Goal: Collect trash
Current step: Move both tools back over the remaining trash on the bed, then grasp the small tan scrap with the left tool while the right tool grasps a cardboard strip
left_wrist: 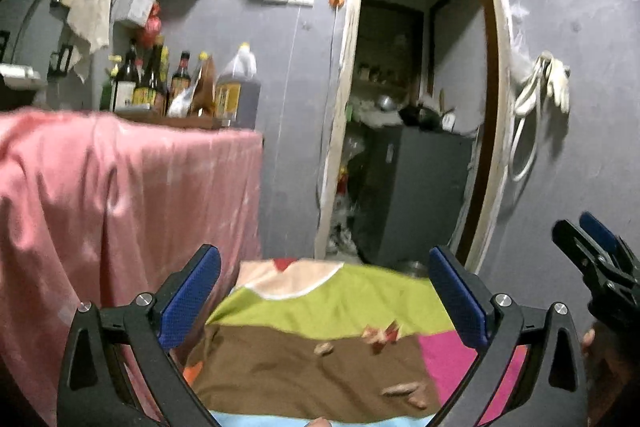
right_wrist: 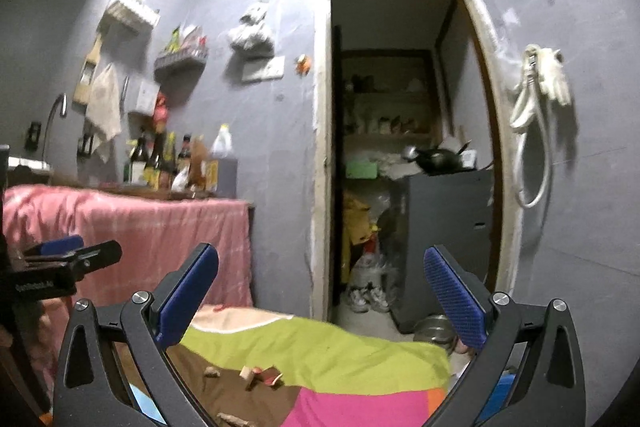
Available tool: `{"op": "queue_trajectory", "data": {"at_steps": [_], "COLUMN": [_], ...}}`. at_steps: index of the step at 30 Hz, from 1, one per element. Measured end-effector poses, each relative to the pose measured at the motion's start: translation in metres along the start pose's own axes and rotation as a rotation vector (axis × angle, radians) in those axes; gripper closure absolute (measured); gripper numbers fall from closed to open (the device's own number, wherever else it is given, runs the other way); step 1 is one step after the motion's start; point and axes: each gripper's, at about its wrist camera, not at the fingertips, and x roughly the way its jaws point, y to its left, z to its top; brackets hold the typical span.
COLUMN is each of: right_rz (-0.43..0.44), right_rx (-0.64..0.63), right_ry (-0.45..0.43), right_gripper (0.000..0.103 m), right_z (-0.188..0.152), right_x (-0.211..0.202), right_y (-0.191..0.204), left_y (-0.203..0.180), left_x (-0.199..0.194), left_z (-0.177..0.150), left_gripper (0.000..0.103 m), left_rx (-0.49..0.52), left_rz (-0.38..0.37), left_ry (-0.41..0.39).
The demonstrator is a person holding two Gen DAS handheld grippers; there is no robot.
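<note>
On our left a pink cloth drapes a counter carrying sauce bottles. Our left gripper is spread wide and empty above a colour-block cloth, where peanut shells and red wrapper scraps lie on the brown patch. Our right gripper is likewise released, holding nothing. Further right is an open doorway.

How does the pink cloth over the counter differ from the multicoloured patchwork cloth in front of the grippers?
The pink cloth is one plain colour; the multicoloured patchwork cloth joins green, brown, magenta and peach panels. The pink cloth hangs down in folds; the patchwork cloth lies spread flat. Small trash scraps lie on the patchwork cloth alone; bottles stand above the pink cloth.
</note>
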Motion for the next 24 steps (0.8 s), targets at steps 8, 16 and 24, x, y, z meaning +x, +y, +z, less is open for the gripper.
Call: {"op": "queue_trajectory", "data": {"at_steps": [8,16,24], "right_rz": [0.108,0.228,0.324], "right_rx": [0.018,0.034,0.071], "right_ry": [0.229,0.446,0.643], "right_gripper": [0.000,0.010,0.028], "right_z": [-0.047,-0.080,-0.111], "right_x": [0.061,0.113,0.161], "right_y": [-0.003,-0.001,0.004], "left_y": [0.022,0.025,0.020], "left_x": [0.060,0.098,0.131], "left_z": [-0.047,-0.076,-0.092], "left_gripper": [0.002,0.004,0.032], "left_rx": [-0.010,-0.025,-0.013], "left_rz": [0.010,-0.022,-0.069], "left_ry": [0.224,0.381,0.519]}}
